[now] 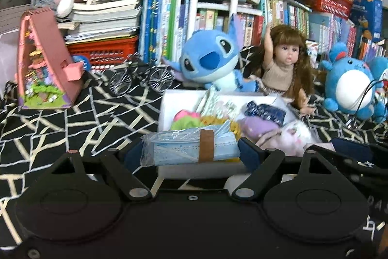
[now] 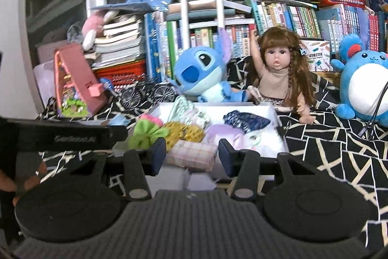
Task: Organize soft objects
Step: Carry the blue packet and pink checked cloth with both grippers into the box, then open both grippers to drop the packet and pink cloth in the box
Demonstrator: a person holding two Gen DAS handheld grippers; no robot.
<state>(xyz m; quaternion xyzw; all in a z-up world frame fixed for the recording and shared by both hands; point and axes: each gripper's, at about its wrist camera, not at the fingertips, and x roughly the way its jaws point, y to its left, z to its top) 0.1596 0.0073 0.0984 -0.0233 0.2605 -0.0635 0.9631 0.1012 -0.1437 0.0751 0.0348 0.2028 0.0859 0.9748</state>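
The cloth (image 2: pixel 339 145) is black with a cream web of crossing lines, and on it stand a white box (image 2: pixel 245 111), a pink toy house (image 1: pixel 51 52) with a green base, a blue plush (image 1: pixel 213 57) with a paler belly, a brown-haired doll (image 2: pixel 278 69) in beige, and a round blue plush (image 1: pixel 351 84) with a white belly. The left gripper (image 1: pixel 190 149) holds a pale blue pack of masks (image 1: pixel 174 147) with a brown band; the right gripper (image 2: pixel 192 154) holds a pink checked packet (image 2: pixel 191 154). In the box lie a green and pink bow (image 2: pixel 148 130), a yellow piece (image 2: pixel 184 132), a dark blue piece (image 2: pixel 245 121) and a lilac piece (image 2: pixel 223 132).

A black cloth with cream lines (image 2: pixel 322 137) carries a white tray (image 2: pixel 271 111), doll (image 2: pixel 278 74), blue plush (image 2: pixel 201 72), pink toy house (image 2: pixel 77 84) at left.
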